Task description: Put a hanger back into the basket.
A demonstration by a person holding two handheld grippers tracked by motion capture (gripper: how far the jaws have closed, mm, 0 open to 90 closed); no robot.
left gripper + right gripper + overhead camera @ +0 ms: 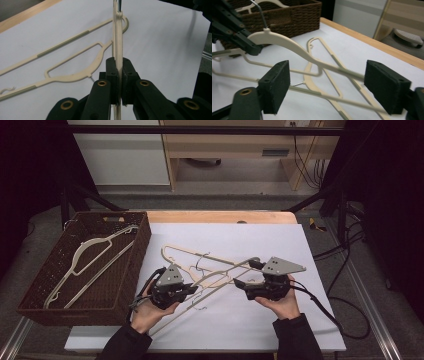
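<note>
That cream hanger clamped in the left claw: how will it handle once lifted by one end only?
Probably light: the hanger is thin plastic, open-framed. Likely stiff but slightly springy, since its long arm stays straight though held at one point by the left claw. It may pivot or snag: the right claw stands open around it, and another hanger lies crossed beneath.

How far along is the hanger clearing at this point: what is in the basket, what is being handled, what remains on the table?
Done: at least one hanger lies in the wicker basket. In hand: the left gripper is shut on a raised hanger; the right gripper has its jaws open, with that hanger's arm running between them. Left: more hangers lie tangled on the white board.
</note>
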